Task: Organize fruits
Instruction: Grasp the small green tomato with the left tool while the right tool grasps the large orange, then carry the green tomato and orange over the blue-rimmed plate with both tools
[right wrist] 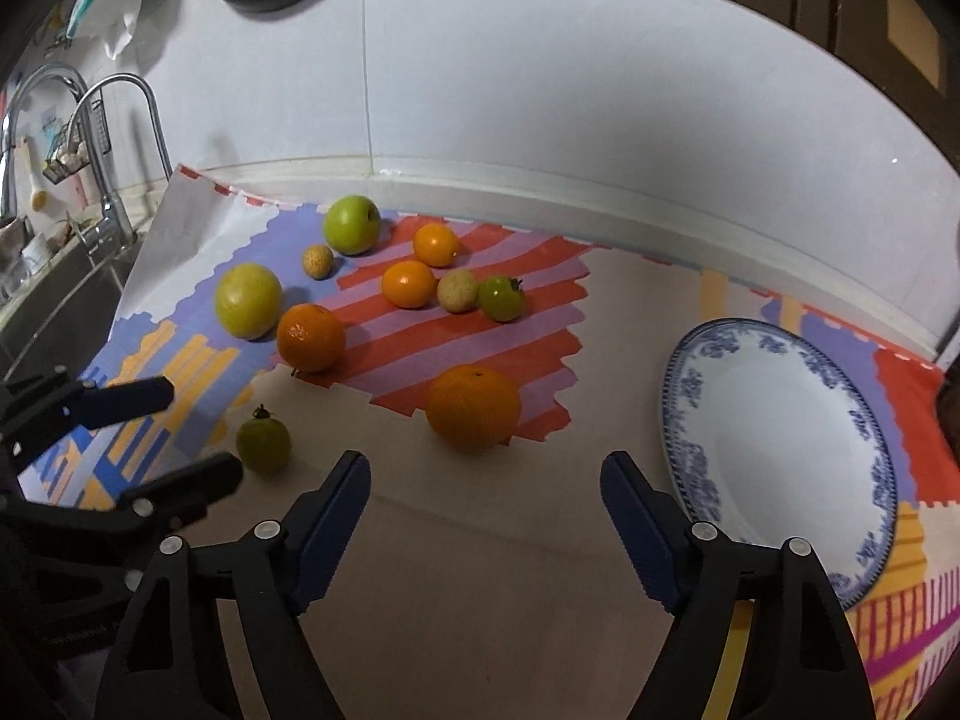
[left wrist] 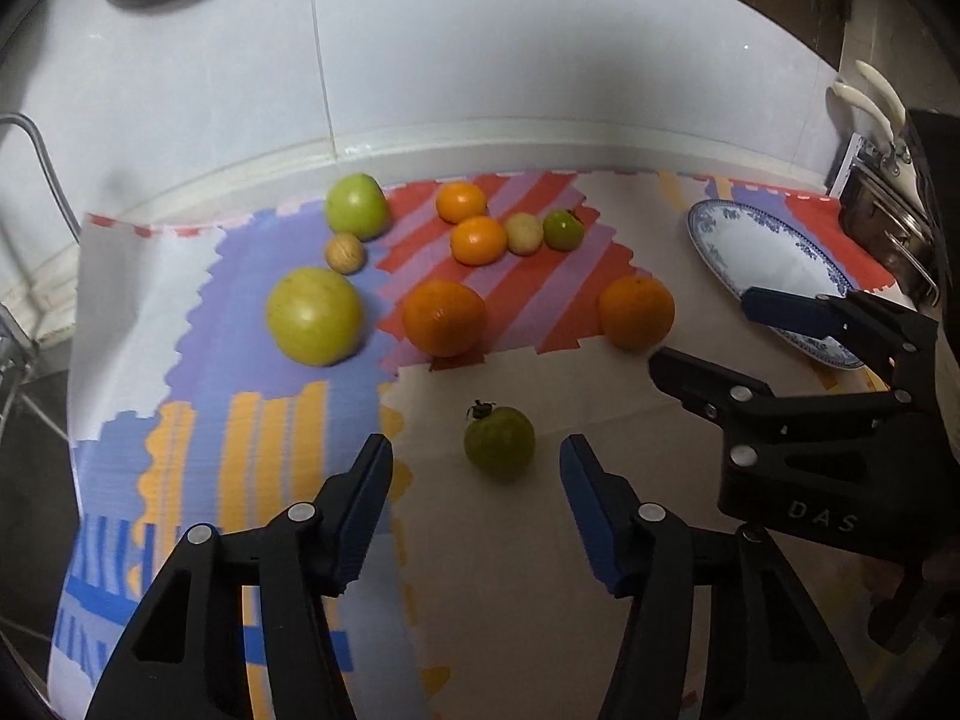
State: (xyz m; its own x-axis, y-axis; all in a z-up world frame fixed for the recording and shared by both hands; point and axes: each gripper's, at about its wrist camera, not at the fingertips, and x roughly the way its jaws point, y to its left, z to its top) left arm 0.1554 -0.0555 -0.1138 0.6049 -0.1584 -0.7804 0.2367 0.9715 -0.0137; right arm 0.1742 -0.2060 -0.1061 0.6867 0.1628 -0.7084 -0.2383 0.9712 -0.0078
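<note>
Green tomato (left wrist: 499, 441) lies nearest, just ahead of the left tool (left wrist: 477, 471), spread wide, empty. Right tool (right wrist: 485, 501) likewise released, nothing held, aimed toward an orange (right wrist: 473, 407). Other fruit scattered farther on the mat (right wrist: 456, 516). Plate (right wrist: 780, 456), right, is bare. Judgement: sorting not begun; every fruit left.

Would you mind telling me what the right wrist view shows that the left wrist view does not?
Only the right wrist view shows the faucets, the sink and the whole plate. Only the left wrist view shows the pots past the plate, which the right gripper partly covers there. Both share the mat, all ten fruits, including the near green tomato, and the open left gripper.
</note>
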